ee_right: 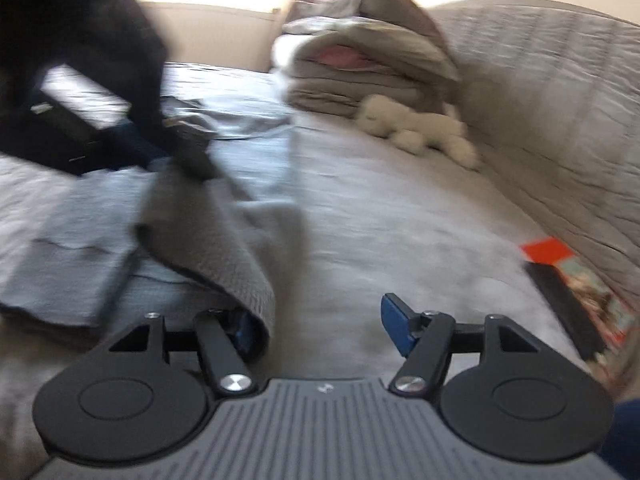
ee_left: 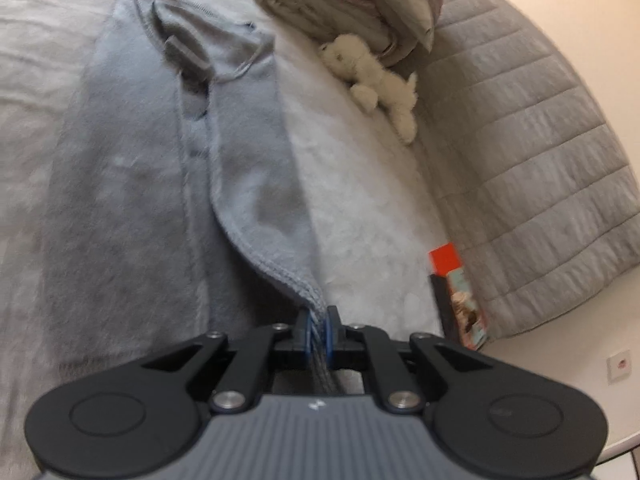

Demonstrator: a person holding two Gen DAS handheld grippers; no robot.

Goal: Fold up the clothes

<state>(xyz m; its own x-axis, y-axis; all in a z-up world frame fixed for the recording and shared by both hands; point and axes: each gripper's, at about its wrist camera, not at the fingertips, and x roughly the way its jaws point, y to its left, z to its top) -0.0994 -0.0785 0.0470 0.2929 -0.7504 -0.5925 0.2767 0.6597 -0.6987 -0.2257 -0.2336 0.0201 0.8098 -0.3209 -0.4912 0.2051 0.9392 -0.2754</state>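
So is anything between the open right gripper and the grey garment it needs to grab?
Nothing visible. The right gripper is open, and the grey garment's hem lies against its left finger. The left gripper already pinches another edge.

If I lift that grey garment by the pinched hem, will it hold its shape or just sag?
Likely sag: the grey garment already drapes in soft folds from the left tongs, shut on its hem. Its fleecy surface probably grips the bed cover, so it should drag rather than slide. It looks light enough for one pinch.
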